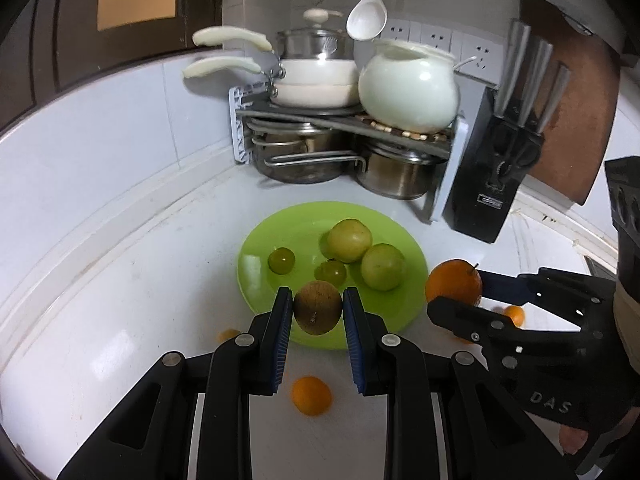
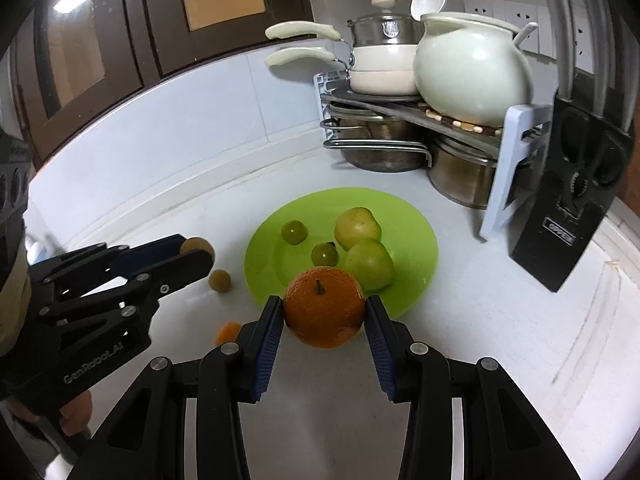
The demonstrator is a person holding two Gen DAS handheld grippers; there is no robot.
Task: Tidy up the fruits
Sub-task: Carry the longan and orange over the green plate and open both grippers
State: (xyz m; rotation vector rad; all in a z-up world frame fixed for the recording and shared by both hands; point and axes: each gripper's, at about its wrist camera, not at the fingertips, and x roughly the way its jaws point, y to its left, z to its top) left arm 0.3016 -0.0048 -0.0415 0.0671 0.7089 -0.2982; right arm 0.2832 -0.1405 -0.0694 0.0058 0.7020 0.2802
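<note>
A green plate (image 1: 280, 236) (image 2: 412, 216) on the white counter holds two green apples (image 1: 349, 240) (image 2: 357, 228) and two small green fruits (image 1: 281, 261) (image 2: 294, 232). My left gripper (image 1: 318, 312) is shut on a small brown round fruit (image 1: 318, 307) at the plate's near rim; it shows in the right wrist view (image 2: 196, 249) too. My right gripper (image 2: 324, 314) is shut on a large orange (image 2: 323, 306) just in front of the plate; it shows at the plate's right in the left wrist view (image 1: 454, 285).
Small orange fruits lie on the counter (image 1: 311, 395) (image 1: 228, 335) (image 1: 515, 314) (image 2: 227, 331), and a small brownish one (image 2: 220, 280) left of the plate. A rack of pots (image 1: 340, 152) with a white jar (image 1: 408, 84) and a black knife block (image 1: 490, 184) stand behind.
</note>
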